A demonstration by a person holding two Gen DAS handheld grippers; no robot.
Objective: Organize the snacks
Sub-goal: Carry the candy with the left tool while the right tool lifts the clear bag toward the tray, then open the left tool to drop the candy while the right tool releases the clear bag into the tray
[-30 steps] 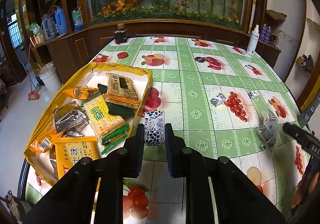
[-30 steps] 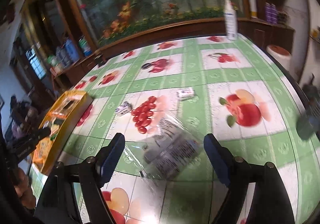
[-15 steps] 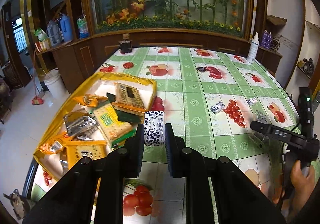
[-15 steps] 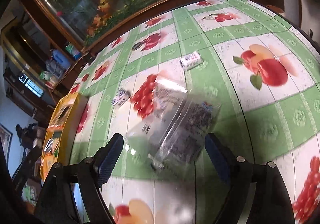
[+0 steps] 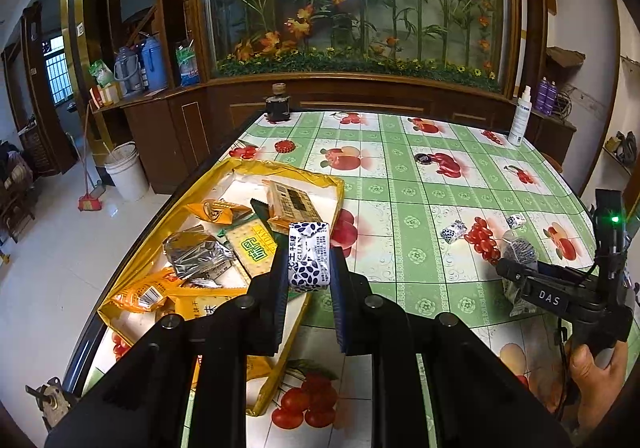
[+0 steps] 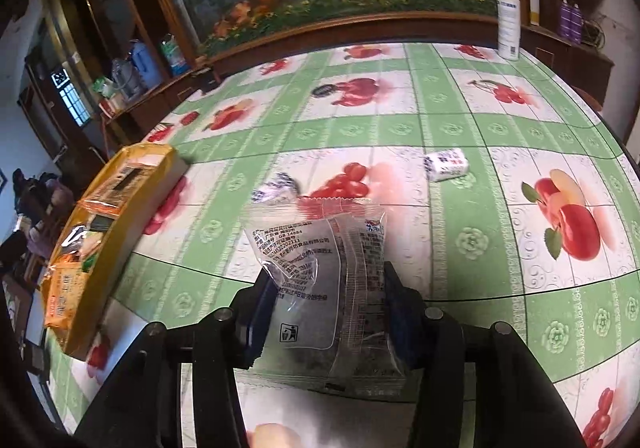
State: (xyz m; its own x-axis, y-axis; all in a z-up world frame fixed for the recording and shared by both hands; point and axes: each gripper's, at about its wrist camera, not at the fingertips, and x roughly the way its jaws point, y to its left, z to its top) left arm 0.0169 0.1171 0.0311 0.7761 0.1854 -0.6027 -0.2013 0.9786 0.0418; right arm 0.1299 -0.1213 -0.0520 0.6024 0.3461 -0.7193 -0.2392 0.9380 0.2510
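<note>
My left gripper (image 5: 309, 280) is shut on a small white candy with blue spots (image 5: 309, 256) and holds it above the near right edge of the yellow snack box (image 5: 280, 172). The box holds several cracker and snack packets. My right gripper (image 6: 326, 308) is shut on a clear plastic snack packet (image 6: 320, 280) and holds it above the table. It also shows at the right of the left wrist view (image 5: 516, 272). Two small wrapped candies (image 5: 454, 230) (image 5: 516, 221) lie on the tablecloth between the grippers. The box also shows in the right wrist view (image 6: 120, 216).
The table has a green and white fruit-print cloth (image 5: 420, 184). A dark jar (image 5: 278, 104) stands at the far left edge, a white spray bottle (image 5: 520, 120) at the far right. A wooden cabinet with a flower display is behind. A white bucket (image 5: 126, 172) stands on the floor.
My right gripper has shut on the clear packet and lifted it off the table. My left gripper has risen with the spotted candy, still by the box.
</note>
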